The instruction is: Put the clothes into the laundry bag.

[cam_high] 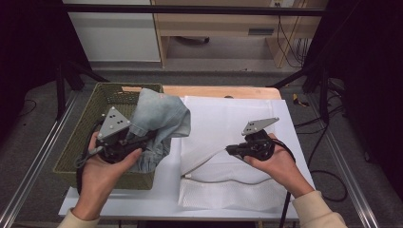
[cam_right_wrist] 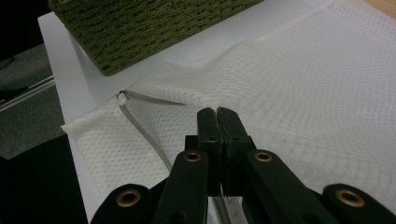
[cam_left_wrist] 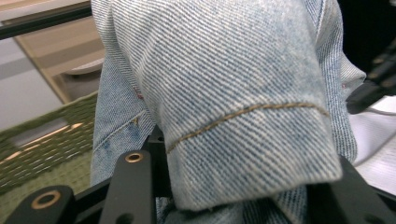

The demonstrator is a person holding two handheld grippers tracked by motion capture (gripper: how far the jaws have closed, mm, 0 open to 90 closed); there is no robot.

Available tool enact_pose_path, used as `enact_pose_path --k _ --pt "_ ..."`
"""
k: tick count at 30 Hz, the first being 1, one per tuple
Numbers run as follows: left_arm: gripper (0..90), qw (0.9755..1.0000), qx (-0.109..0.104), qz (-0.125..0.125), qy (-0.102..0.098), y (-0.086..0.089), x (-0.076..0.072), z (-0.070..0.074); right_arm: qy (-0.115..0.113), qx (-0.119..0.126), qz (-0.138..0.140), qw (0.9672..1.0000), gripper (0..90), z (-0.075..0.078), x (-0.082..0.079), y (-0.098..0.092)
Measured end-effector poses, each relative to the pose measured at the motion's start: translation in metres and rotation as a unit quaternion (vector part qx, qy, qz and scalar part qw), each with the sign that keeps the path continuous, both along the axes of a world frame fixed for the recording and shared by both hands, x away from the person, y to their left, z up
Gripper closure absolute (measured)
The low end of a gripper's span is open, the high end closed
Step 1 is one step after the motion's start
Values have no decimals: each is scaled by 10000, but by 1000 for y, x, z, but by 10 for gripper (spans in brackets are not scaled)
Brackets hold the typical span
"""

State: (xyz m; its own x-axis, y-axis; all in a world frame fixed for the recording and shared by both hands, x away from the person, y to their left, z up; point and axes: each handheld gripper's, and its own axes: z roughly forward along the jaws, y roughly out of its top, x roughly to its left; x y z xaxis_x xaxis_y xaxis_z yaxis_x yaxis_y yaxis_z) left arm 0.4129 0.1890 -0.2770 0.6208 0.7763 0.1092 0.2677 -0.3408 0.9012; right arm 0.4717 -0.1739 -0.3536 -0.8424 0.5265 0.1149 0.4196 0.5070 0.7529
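**Loading the Denim into the Mesh Bag**

While the right gripper (cam_high: 231,149) clamps the mesh bag (cam_high: 228,142) edge, carry the denim garment (cam_high: 159,118) (pinched by the left gripper (cam_high: 142,137), above the basket (cam_high: 81,137)) toward 3 o'clock, clearing the zipper mouth.

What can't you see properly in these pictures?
- Left gripper, left gripper view: the jeans cover the tips of its jaws.
- Basket, high view: the jeans and the left hand hide much of its inside.
- Mesh bag, right gripper view: the closed jaws of the right gripper hide the pinched part.
- Zipper, right gripper view: its lower end runs behind the jaws.
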Motion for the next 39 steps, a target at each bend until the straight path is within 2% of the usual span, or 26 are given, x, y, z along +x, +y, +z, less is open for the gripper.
enact_pose_path --k 4,5,10,11,16,22,32,39 --pt "521 9997 57 -236 -66 -16 -5 -5 47 -20 5 10000 892 1 2 0" --pt "521 9996 65 -284 3 -21 -7 -8 60 11 -9 10000 892 1 3 0" --pt "522 9991 99 -405 29 -32 -8 -15 86 -14 -18 10000 892 3 5 -1" --pt "521 9990 138 -432 -37 -33 -7 -15 91 -7 -10 10000 892 3 5 -1" --pt "521 9987 219 -450 -100 -39 -6 -18 122 -23 -38 9999 892 3 7 0" --pt "521 9987 187 -461 -128 -43 -5 -20 141 -25 -13 9999 892 3 8 0" --pt "521 9974 80 -627 -344 -54 -15 -18 201 48 -30 9998 892 3 10 0" --pt "521 9958 -3 -873 -270 -64 -28 -23 218 34 -56 9997 892 4 12 0"
